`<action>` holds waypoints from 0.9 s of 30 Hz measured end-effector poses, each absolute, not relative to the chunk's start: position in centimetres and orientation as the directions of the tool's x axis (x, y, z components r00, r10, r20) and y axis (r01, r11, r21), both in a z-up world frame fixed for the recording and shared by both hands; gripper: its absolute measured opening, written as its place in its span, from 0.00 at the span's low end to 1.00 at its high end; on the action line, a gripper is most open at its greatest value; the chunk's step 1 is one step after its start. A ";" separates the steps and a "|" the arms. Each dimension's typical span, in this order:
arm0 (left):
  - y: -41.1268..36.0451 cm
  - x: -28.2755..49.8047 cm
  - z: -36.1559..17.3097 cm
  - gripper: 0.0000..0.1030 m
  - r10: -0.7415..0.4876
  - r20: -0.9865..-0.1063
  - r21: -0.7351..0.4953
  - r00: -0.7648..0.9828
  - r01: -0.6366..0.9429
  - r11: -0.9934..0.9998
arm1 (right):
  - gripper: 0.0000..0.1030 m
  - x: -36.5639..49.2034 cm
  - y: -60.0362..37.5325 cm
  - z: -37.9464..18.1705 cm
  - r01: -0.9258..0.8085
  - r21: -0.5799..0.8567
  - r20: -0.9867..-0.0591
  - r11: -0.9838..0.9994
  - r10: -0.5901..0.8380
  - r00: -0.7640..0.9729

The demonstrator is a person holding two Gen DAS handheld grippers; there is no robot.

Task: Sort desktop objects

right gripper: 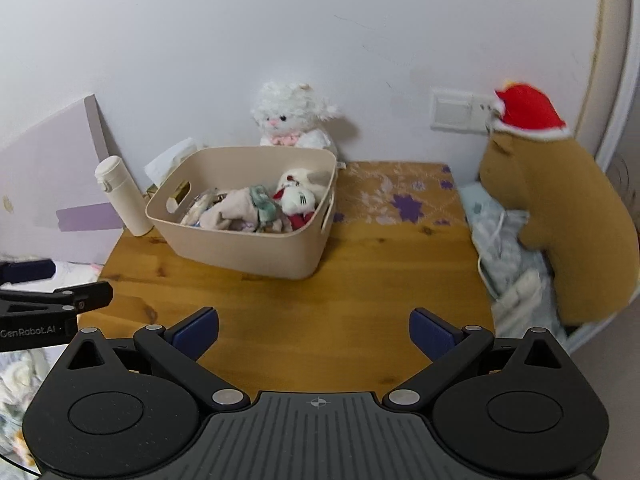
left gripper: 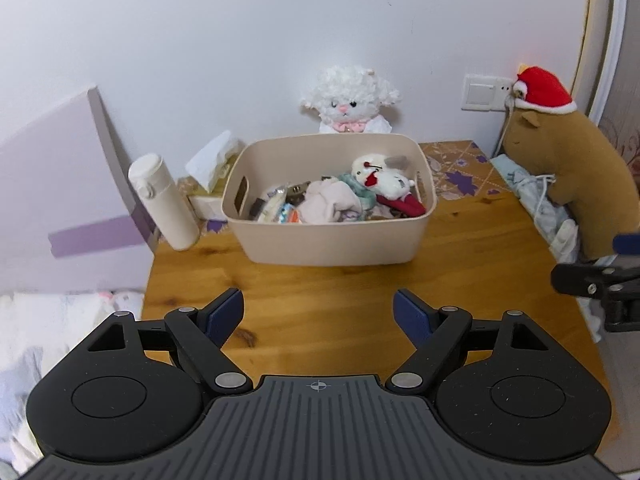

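Two grippers hang over the near edge of the orange-brown knotty wooden table [left gripper: 360,280], both spread wide with nothing between the blue pads: left gripper [left gripper: 318,314], right gripper [right gripper: 314,334].

Beige rounded plastic bin with slot handles [left gripper: 332,240] sits mid-table, already full: small white plush cat with red mouth [left gripper: 380,178] on top, pale pink crumpled cloth [left gripper: 332,202] beside it, small packets at the left end. Table in front of the bin looks bare, so my guess is sorting is mostly done.

Left outside the bin:
- cream cylindrical flask with cap [left gripper: 164,200], upright, just beside the bin's left wall
- white tissue box [left gripper: 212,172] behind it
- fluffy white plush lamb [left gripper: 350,98] against the wall
- big brown plush capybara in red hat [right gripper: 560,220] at the right edge, on light blue folded fabric with a white cord [right gripper: 500,240]

Risks, as I judge them:
- a sideways reach tips the tall narrow flask
- pads snag the cord and drag the fabric off the edge
- more stuffing pushes the plush cat over the rim
- the grippers, near each other, collide
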State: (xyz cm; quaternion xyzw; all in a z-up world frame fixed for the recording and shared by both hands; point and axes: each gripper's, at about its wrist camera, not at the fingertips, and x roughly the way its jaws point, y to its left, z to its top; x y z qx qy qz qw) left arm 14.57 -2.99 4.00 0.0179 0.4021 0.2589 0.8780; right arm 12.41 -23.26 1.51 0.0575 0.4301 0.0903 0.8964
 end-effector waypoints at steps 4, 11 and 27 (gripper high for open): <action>-3.9 12.9 4.5 0.81 0.462 -0.714 0.224 0.526 -0.454 0.863 | 1.00 10.7 -23.9 1.9 -0.101 0.159 -0.758 0.982 0.187 0.625; -5.1 9.6 5.8 0.81 0.482 -0.712 0.220 0.511 -0.489 0.844 | 1.00 7.9 -24.6 2.2 -0.086 0.128 -0.768 0.988 0.153 0.621; -4.6 6.1 6.7 0.81 0.487 -0.719 0.238 0.496 -0.482 0.843 | 1.00 5.1 -22.2 3.9 -0.133 0.054 -0.764 0.990 0.126 0.632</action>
